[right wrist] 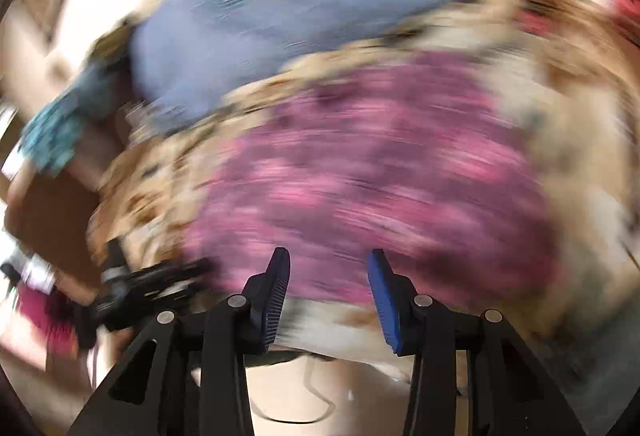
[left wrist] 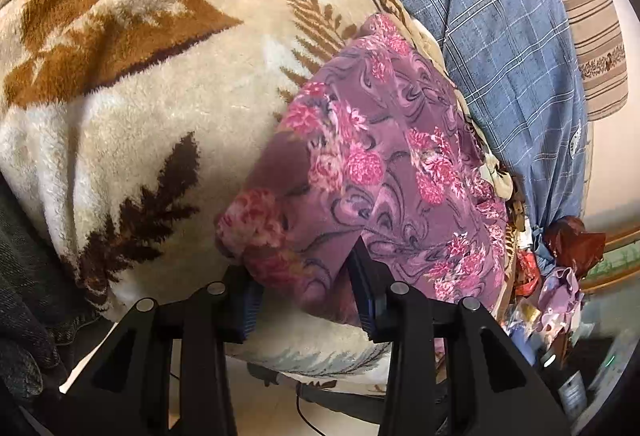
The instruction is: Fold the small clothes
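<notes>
Fuzzy plush blanket (left wrist: 168, 124), smooth floral cloth (left wrist: 380, 164)

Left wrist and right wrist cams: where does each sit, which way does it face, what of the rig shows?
Left wrist: on the left hand-held gripper, looking down along its fingers at the purple floral garment on the fleece blanket; a garment corner lies between its parted jaws.
Right wrist: on the right hand-held gripper, facing down at the same garment, heavily motion-blurred; jaws parted, nothing between them.
Shared: garment, blanket, blue checked cloth behind.
</notes>
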### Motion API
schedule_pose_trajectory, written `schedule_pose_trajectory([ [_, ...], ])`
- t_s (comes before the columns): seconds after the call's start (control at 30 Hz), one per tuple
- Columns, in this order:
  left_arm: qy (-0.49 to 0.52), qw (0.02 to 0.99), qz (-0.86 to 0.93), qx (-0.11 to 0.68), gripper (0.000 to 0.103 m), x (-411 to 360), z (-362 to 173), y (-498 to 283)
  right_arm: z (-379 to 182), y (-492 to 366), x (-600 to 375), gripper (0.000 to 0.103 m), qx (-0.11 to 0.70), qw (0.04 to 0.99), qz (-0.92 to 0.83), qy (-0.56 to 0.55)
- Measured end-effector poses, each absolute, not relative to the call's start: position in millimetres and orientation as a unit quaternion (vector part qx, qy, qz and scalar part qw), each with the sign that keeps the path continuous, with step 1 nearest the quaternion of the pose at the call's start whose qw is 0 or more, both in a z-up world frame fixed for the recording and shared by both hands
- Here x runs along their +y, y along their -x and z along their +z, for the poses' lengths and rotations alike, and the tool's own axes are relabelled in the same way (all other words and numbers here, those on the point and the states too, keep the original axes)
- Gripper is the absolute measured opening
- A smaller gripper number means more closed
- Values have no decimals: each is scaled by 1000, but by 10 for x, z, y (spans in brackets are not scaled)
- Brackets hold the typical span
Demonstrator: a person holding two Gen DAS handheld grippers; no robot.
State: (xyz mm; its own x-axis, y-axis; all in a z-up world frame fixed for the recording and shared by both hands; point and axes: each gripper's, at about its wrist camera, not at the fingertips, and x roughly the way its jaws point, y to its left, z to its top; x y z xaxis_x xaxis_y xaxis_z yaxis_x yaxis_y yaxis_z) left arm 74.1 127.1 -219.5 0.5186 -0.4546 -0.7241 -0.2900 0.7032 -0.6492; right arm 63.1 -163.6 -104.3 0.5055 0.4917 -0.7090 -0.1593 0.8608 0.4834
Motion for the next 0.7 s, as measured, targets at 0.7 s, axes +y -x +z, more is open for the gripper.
schedule_pose_trajectory([
  [0.7, 432, 769, -67, 465, 51, 1370, -2243, -692, -1401, -1689, -561, 40, 524, 779, 301, -170],
])
